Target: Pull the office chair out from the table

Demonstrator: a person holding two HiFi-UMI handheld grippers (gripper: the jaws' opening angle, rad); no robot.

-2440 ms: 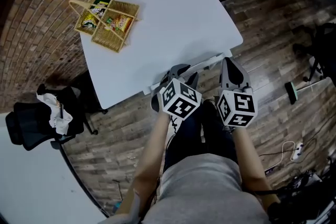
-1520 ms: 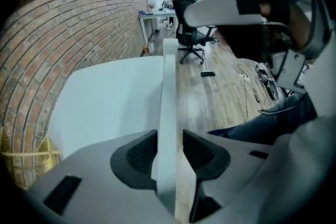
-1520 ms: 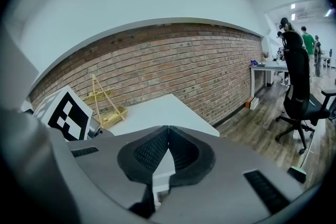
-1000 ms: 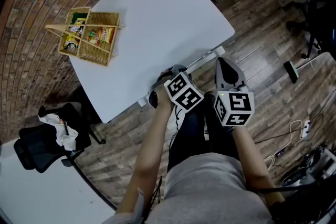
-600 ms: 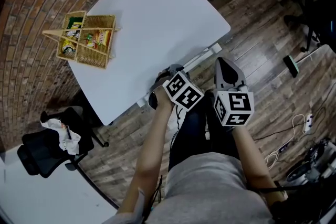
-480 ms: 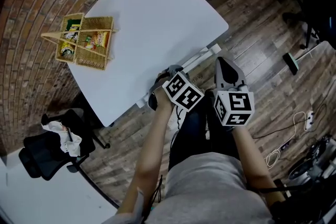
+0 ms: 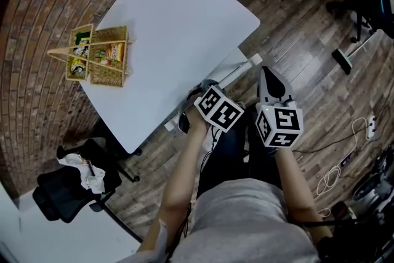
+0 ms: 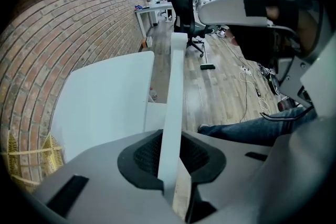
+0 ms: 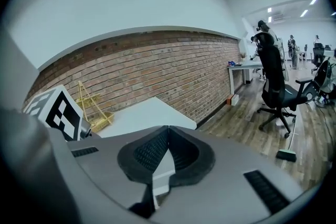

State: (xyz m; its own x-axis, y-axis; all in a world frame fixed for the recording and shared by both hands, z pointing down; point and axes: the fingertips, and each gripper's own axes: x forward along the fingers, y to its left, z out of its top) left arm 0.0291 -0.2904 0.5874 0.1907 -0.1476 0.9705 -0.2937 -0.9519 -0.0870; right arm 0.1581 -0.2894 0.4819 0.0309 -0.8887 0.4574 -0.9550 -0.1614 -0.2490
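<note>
A long white bar point(image 7: 240, 71) runs beside the near edge of the white table point(image 7: 178, 28); what it belongs to I cannot tell. My left gripper point(image 7: 200, 95) points steeply down and is shut on this bar point(image 8: 176, 76), which passes between its black pads point(image 8: 170, 139). My right gripper point(image 7: 269, 74) hovers by the bar's right end with its fingertips together point(image 9: 168, 128); a white piece shows behind them. A black office chair point(image 7: 68, 191) with a white cloth on its seat stands at the lower left, apart from both grippers.
A wicker basket point(image 7: 98, 55) of packets sits on the table's far left part. A brick wall point(image 9: 173, 60) lies behind the table. Another black office chair point(image 9: 275, 81) stands on the wooden floor, with a floor brush point(image 7: 345, 58) and cables point(image 7: 345, 157) to the right.
The table and basket have drifted up and left in the head view and the black chair has come further in. Both grippers sit slightly further right. The left gripper still holds the bar.
</note>
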